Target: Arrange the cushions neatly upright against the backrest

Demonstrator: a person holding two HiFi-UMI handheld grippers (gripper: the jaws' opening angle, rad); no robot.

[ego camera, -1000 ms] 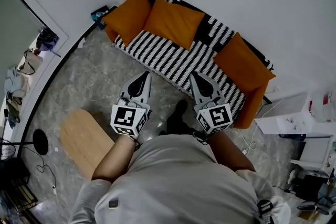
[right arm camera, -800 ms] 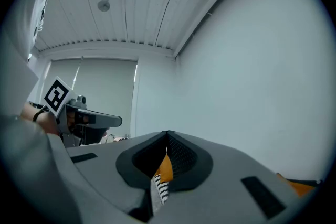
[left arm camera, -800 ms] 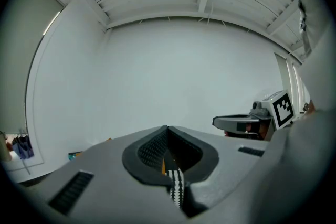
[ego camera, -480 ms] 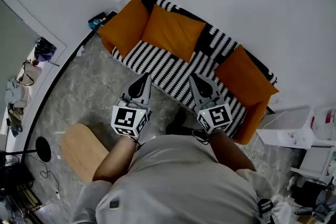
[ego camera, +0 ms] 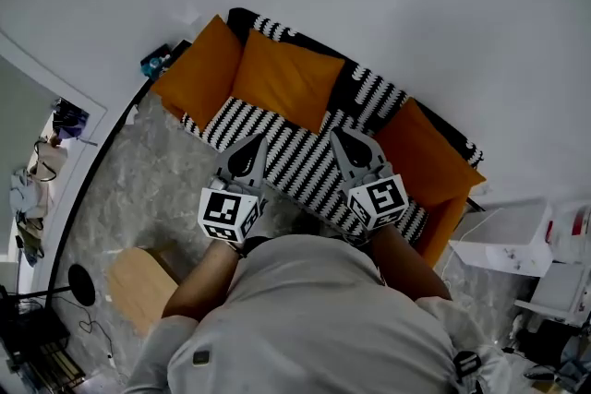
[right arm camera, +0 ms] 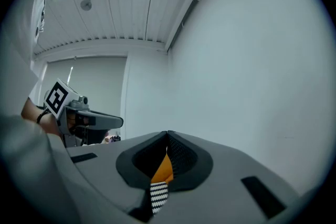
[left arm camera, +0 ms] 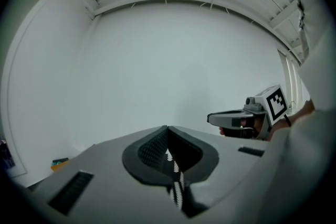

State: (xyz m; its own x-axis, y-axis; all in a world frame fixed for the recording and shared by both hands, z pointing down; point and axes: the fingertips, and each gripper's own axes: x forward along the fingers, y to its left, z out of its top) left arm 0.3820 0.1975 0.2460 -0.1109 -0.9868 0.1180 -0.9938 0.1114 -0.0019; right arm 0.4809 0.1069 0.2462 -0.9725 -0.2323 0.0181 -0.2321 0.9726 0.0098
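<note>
At the striped sofa's (ego camera: 235,117) front edge, the left gripper (ego camera: 251,146) and right gripper (ego camera: 345,140) point side by side, jaws pressed together and empty; beyond them, well apart, three orange cushions (ego camera: 282,78) rest along the backrest and ends.

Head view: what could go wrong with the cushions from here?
The left gripper and the right gripper are both shut and empty; unless opened first, they may knock the middle cushion over instead of gripping it. Closing low, the jaws might pinch the striped cover of the sofa with the cushion.
</note>
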